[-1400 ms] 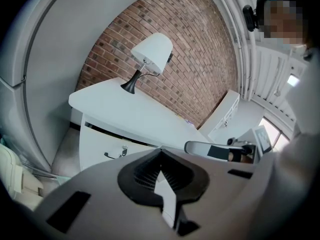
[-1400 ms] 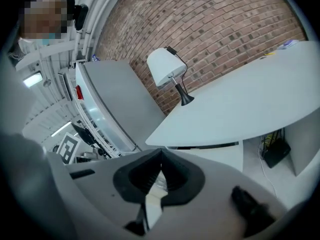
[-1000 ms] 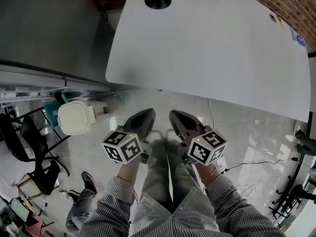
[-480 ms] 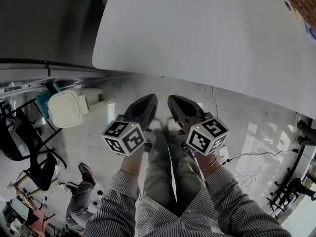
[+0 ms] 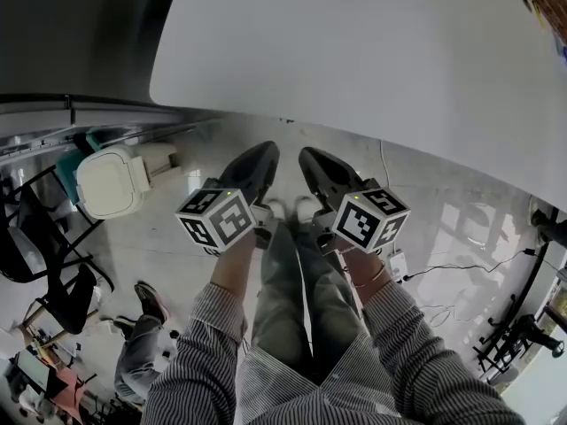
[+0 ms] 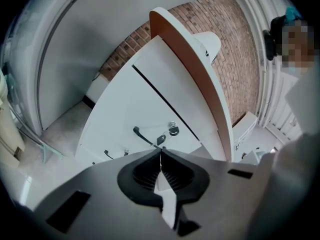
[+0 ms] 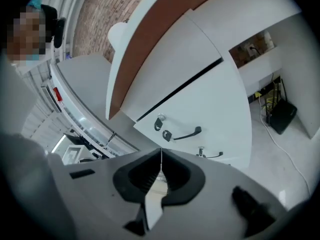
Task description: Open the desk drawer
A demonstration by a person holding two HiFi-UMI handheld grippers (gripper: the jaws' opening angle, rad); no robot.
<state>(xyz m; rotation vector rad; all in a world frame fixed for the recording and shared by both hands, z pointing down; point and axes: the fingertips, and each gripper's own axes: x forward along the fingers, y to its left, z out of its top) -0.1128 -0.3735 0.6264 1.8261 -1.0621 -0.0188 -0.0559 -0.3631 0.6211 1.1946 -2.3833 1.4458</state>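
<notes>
The white desk [image 5: 372, 51] fills the top of the head view. Below its near edge my left gripper [image 5: 267, 149] and right gripper [image 5: 308, 154] hang side by side over the floor, both shut and empty, pointing at the desk. In the left gripper view the white drawer front [image 6: 125, 119] carries a black handle [image 6: 143, 136] just beyond my shut jaws, with a lock and key [image 6: 173, 130] beside it. The right gripper view shows the same handle [image 7: 188, 134] and lock [image 7: 159, 122], plus a second, lower handle [image 7: 213, 155]. Neither gripper touches a handle.
A white lidded bin [image 5: 110, 184] and black chairs [image 5: 44, 264] stand on the floor at the left. A cable [image 5: 461, 290] runs across the floor at the right. A black box with wires [image 7: 280, 116] sits under the desk. A person stands beyond the desk.
Both grippers have sunk toward the floor together, staying shut. The head view has closed in on the desk, whose edge now fills more of the frame.
</notes>
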